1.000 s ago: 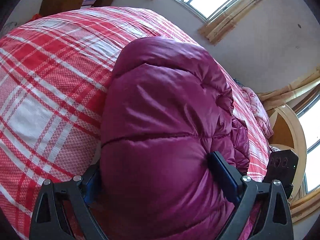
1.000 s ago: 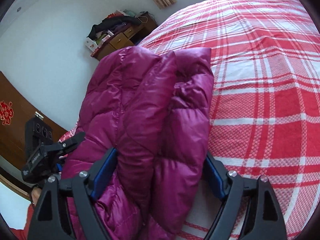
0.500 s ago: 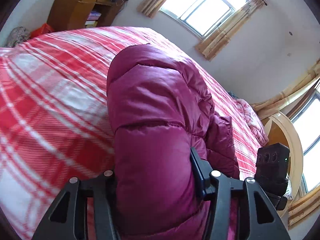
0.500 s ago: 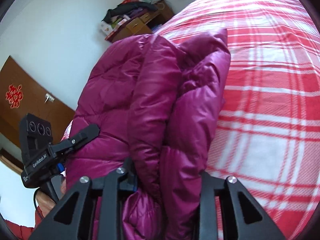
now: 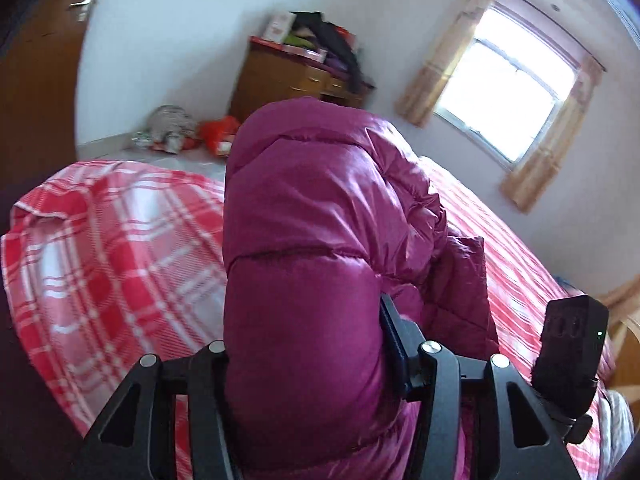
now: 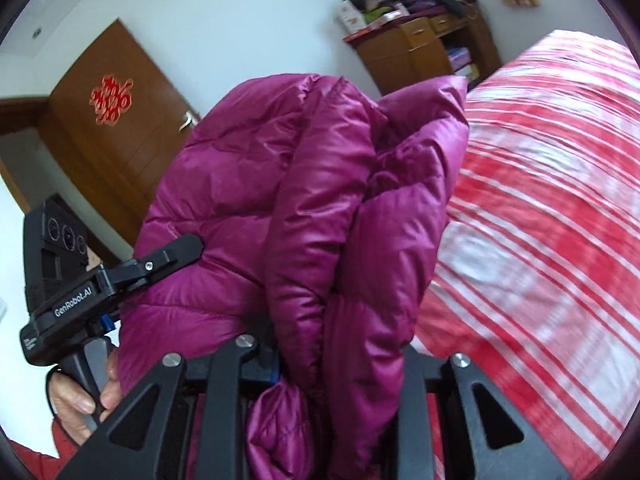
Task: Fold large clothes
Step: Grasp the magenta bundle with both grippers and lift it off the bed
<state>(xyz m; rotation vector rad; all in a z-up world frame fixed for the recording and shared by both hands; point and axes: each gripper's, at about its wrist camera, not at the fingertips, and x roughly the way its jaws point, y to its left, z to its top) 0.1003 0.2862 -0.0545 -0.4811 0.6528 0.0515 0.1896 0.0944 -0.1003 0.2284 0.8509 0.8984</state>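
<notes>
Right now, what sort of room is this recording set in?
Most likely a home bedroom: a bed with a red plaid cover, a wooden dresser piled with clothes, a curtained window, and a wooden door.

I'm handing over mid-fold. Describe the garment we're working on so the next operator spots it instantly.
Start at the bed with the red and white plaid cover. Held up over it is a puffy magenta down jacket, bunched in thick quilted folds, clamped by the left gripper and the right gripper. It is the only shiny, plain-coloured fabric there.
</notes>
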